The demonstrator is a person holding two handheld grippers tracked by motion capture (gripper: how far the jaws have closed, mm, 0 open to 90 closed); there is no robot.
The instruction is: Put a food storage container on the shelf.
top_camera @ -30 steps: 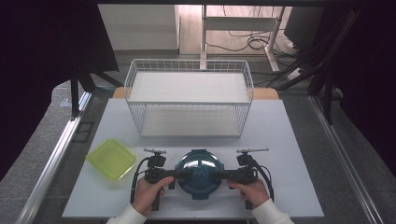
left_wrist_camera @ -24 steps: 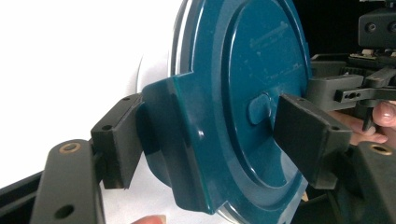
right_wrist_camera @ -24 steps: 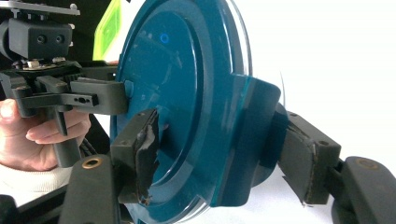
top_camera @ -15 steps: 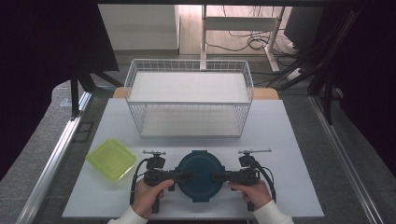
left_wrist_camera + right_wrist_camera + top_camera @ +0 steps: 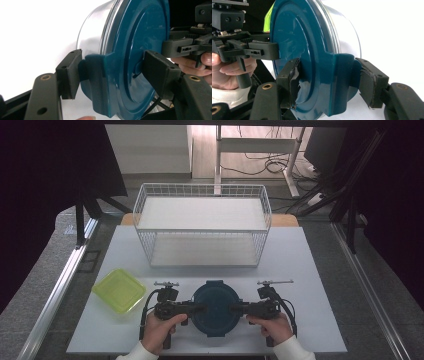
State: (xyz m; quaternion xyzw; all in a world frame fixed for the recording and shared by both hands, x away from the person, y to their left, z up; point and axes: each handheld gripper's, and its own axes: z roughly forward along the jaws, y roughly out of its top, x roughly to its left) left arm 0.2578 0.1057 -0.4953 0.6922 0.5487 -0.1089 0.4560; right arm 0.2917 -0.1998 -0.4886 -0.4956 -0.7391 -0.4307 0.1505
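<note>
A round container with a dark teal clip-lock lid (image 5: 216, 306) sits at the lower centre of the high view, on the near edge of the white tabletop (image 5: 310, 270), flanked by both hands. The left gripper (image 5: 199, 308) reaches in from the left and the right gripper (image 5: 235, 309) from the right, each level with the lid. In the left gripper view, one black jaw presses the outside of a teal locking flap (image 5: 96, 82) while the other bears on the lid's top face; the jaws have just been closing and now pinch that flap. In the right gripper view, the opposite flap (image 5: 342, 80) lies likewise between the jaws, one worn pad on the lid's top and one on the flap's outer side, also just closed onto it. Gripping two opposite flaps at once probably serves to snap the lid's latches down, or to steady the container evenly from both sides.

A lime-green square lid or tray (image 5: 120, 290) lies at lower left, well apart from the container. A white wire basket (image 5: 202, 227) with a shelf stands behind, at frame centre. Beyond the table, grey floor, metal rails, dark curtains and trailing cables occupy the upper frame.
</note>
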